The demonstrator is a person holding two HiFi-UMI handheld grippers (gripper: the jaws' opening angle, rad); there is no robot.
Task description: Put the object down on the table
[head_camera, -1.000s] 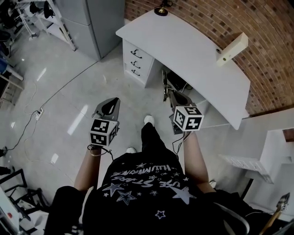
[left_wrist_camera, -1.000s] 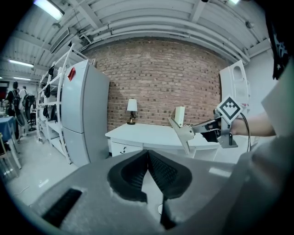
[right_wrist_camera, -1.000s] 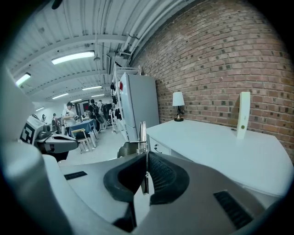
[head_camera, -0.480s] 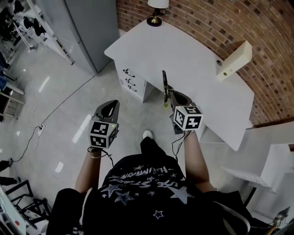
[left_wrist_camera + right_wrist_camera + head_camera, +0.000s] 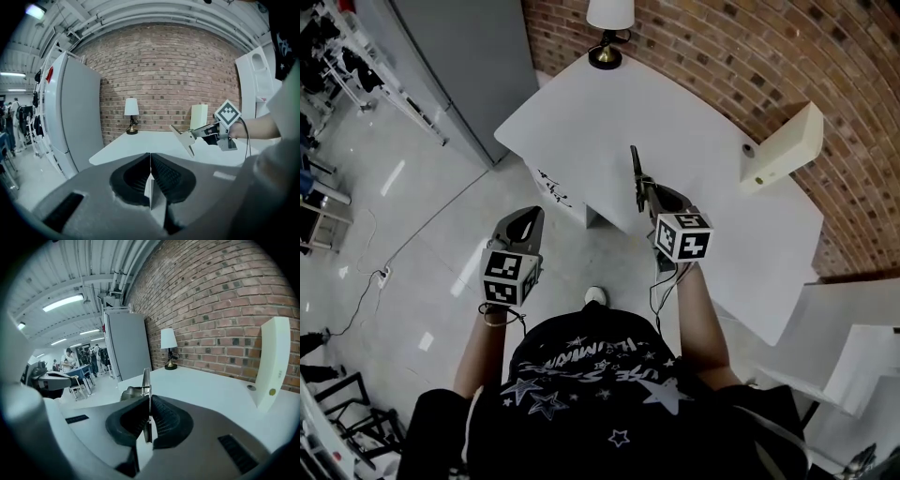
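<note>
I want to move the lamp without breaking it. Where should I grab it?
Grab the lamp by its thin stem, between shade and round base, with the jaws level. Come from the open side of the table: the wall seems close behind, and the shade looks too wide.

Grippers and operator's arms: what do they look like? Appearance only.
Both the left gripper and right gripper have grey shells and black ribbed fingers. Each carries a white cube with black square markers. A thin dark cable hangs under the right one. The person wears a short-sleeved black T-shirt with white stars and lettering.
</note>
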